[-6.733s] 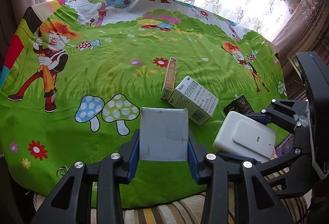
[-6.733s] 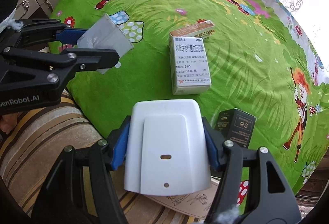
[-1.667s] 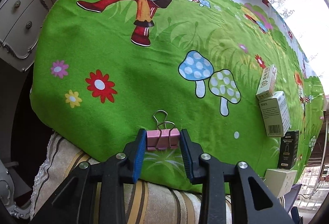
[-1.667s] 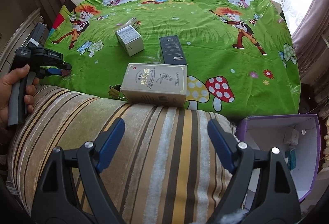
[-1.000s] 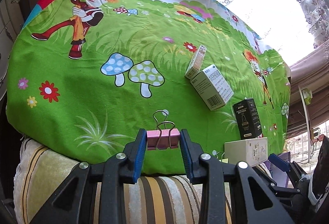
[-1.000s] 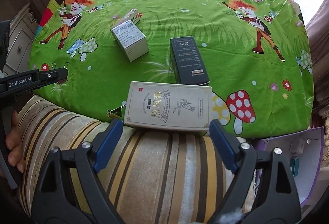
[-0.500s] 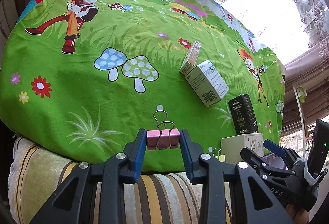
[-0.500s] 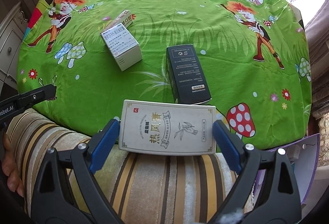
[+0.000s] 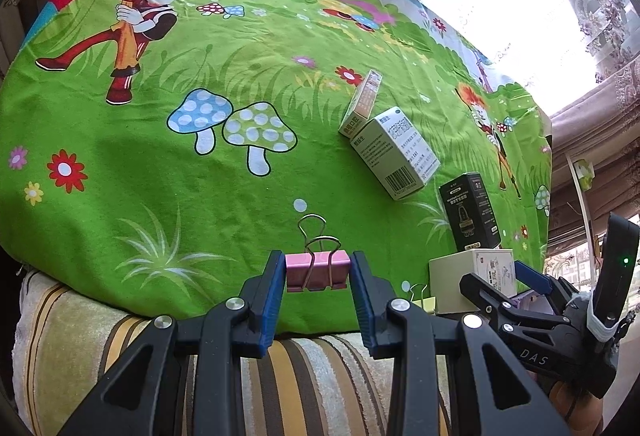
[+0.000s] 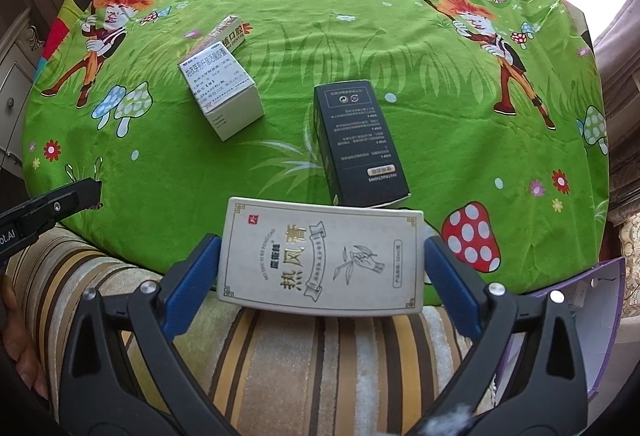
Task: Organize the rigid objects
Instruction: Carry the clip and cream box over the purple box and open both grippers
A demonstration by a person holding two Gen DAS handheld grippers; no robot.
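the left gripper pinched a pink binder clip by the two ends of its body, the blue pads pressed flat on either side so the wire loops stood free toward the cloth; a grip across the short rigid body looked chosen because the handles would swing if taken instead. it hung over the near edge of the green cartoon tablecloth, just above the striped cushion. the right gripper had its jaws spread wide around a pale flat box lying crosswise at the cloth's near edge; they had just been opening, probably to clear the box's long side, and a sliver of gap showed at each pad, so the box sat between them unpressed. that box touched, or nearly touched, the black box behind it, which lay flat and lengthwise. farther back a white medicine box rested against a slim orange-and-white carton, the pair well apart from the black one. a yellow binder clip lay just beside the pale box's left end in the left wrist view. at the lower right a purple-edged bin stood open, likely the place where sorted things were meant to go
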